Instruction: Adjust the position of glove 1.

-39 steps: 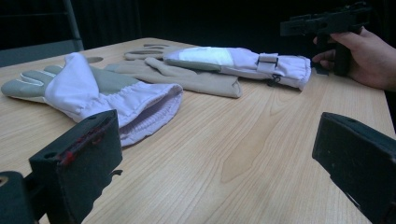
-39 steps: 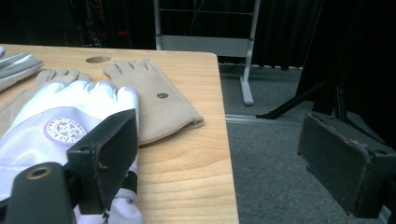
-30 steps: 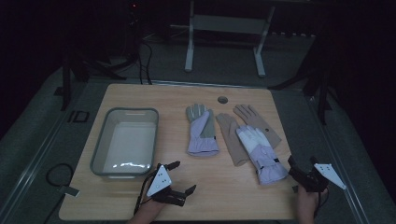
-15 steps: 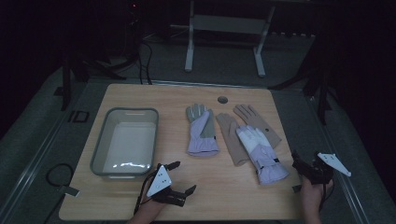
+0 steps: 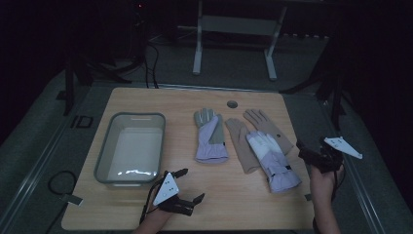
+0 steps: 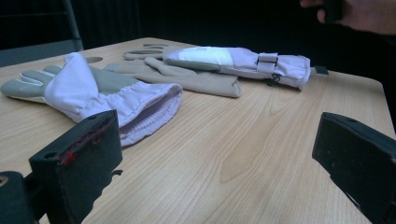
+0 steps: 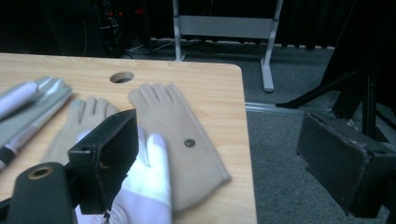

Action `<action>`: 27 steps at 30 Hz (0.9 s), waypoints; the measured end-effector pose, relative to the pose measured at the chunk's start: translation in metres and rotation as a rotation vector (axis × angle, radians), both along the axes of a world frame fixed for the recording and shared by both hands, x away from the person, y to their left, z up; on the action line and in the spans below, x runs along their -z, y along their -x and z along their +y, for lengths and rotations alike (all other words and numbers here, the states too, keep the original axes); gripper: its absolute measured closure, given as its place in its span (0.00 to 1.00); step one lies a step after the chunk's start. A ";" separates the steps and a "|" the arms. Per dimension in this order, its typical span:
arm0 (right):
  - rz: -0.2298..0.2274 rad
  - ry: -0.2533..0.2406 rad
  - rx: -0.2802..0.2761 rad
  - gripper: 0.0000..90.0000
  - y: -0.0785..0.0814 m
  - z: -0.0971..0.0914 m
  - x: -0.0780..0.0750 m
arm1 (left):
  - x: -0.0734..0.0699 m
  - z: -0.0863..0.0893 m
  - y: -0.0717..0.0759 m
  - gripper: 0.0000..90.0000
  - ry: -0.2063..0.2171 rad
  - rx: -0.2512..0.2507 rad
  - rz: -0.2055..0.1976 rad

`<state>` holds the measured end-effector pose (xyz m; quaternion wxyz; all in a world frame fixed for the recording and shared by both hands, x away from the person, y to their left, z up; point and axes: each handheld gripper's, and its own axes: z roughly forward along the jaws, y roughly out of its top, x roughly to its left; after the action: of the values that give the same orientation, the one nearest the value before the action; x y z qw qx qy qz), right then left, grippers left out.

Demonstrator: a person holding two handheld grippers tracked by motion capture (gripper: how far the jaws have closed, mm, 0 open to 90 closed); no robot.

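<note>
Dark room all round, with my wooden table lit just enough to work on. Furthest to the left of my left gripper sits the grey bin, just beside it and empty. That gripper rests low at the near edge, jaws spread wide with nothing between them. Ahead of it and slightly right lies the lilac glove, cuff mouth facing my jaws in the left gripper view, near but not touching.

Further right, two beige gloves lie side by side, and a second lilac glove rests on top of them. My right gripper hovers off the table's right edge, just right of that pile, jaws also wide apart and empty. In the right gripper view the beige glove with its small stud lies ahead, and the white-backed lilac glove lies beside the left jaw.

My worry is the stacked pile: if I pinch the upper lilac glove too deep, I judge the jaws could catch beige fabric beneath and drag both along. The right gripper is past the table edge, so coming in too low could knock the tabletop. On the left, the cuff is soft and could slide away rather than let a jaw slip inside.
</note>
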<state>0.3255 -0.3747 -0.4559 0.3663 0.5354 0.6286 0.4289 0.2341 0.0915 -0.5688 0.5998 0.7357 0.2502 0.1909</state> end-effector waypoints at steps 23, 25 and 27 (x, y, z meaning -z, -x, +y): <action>0.032 -0.001 -0.216 0.12 -0.041 0.090 -0.059 | 0.000 0.000 0.000 0.02 0.003 0.004 -0.001; 0.041 -0.006 -0.237 0.12 -0.045 0.097 -0.059 | 0.000 0.000 0.000 0.02 0.001 0.005 -0.003; 0.049 -0.006 -0.249 0.12 -0.049 0.104 -0.060 | 0.000 0.000 0.000 0.02 0.001 0.005 -0.003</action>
<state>0.3741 -0.2704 -0.3964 0.2931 0.4645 0.6978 0.4597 0.2338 0.0912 -0.5688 0.6009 0.7358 0.2475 0.1906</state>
